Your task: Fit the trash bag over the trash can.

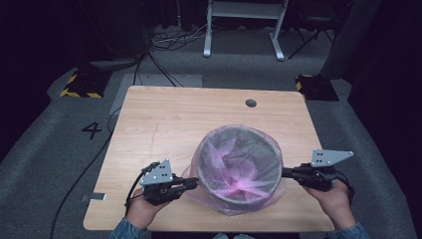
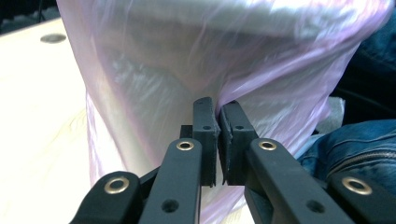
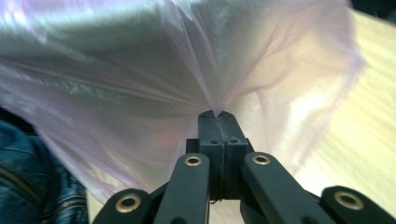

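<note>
Translucent pink bag point(image 1: 234, 199) lining a round grey bin point(image 1: 239, 166), which stands upright, mouth up, near the table's point(image 1: 164, 119) front edge. Left gripper point(image 1: 193, 182) and right gripper point(image 1: 285, 173), jaws together, each pinch the film at opposite sides.

Free room and obstacles. The bin point(image 1: 239, 167) with its pink bag point(image 1: 234, 172) blocks the table's point(image 1: 164, 124) near centre — open tabletop lies from 9 through 12 to 2 o'clock of it; a cable hole point(image 1: 251, 103) sits at 12.
</note>
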